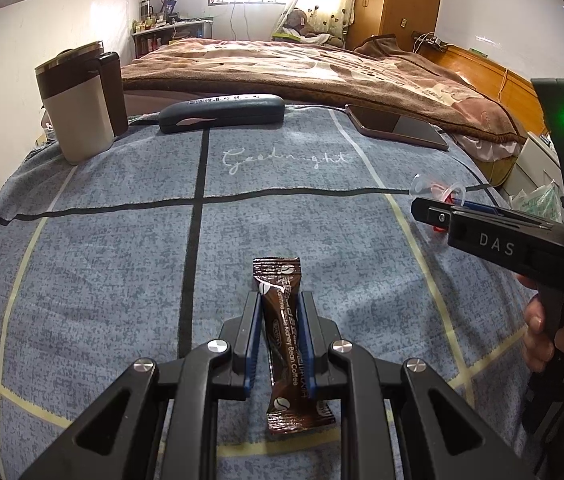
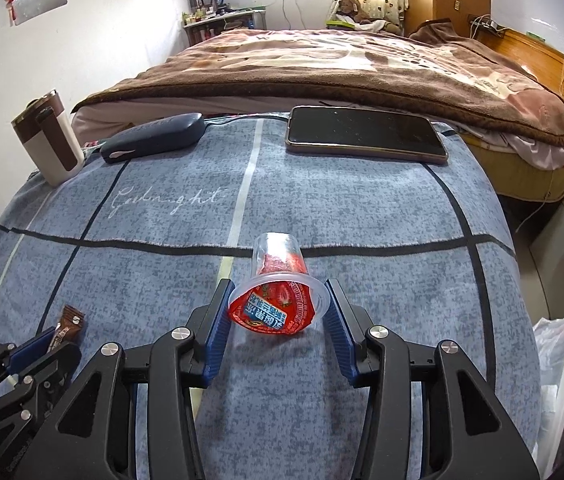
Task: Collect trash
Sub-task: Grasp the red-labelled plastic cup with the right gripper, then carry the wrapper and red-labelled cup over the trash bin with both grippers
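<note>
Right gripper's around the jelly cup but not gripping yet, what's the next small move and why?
Probably close the right gripper a little further on the jelly cup. The cup lies on its side between the fingers, its rim near the left one with a gap at the right. The left gripper already clamps the coffee sachet.

I log the coffee sachet (image 1: 282, 332) as glossy brown foil-like film and the jelly cup (image 2: 280, 276) as clear smooth plastic under a shiny red lid. At its 12 o'clock the phone (image 2: 365, 132) shows glossy glass; the bedspread (image 2: 361, 208) is matt woven blue-grey cloth.
</note>
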Available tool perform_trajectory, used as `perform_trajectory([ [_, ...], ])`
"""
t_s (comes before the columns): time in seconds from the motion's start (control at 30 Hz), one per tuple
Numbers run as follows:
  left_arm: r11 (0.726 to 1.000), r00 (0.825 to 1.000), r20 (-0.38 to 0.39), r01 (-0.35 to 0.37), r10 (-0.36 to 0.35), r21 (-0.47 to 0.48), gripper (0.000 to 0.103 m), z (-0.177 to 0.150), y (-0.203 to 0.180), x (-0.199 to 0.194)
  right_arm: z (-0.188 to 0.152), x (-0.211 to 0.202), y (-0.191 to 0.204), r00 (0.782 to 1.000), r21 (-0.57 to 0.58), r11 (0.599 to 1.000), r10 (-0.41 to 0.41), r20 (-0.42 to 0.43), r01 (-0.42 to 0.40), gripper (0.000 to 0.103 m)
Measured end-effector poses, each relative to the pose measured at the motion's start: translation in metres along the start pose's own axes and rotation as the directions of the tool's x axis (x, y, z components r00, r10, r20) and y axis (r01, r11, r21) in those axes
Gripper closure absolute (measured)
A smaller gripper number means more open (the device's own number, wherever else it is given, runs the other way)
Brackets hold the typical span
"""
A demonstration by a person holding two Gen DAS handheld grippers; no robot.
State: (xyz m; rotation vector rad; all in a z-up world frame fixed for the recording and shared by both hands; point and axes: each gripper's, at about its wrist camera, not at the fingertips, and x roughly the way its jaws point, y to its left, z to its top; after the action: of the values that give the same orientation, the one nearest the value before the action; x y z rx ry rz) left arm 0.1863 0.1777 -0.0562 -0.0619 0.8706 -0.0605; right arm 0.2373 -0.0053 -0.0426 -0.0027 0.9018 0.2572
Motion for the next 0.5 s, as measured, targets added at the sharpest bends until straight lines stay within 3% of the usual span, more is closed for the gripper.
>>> perform_trajectory([
  [0.5,1.0,0.999,0.029,-0.014,0.013,0.007,0.084,-0.007,-0.016,-0.027,-0.013,-0.026,-0.004,0.999,0.001,1.0,0.027,0.034,-0.027,0.056],
])
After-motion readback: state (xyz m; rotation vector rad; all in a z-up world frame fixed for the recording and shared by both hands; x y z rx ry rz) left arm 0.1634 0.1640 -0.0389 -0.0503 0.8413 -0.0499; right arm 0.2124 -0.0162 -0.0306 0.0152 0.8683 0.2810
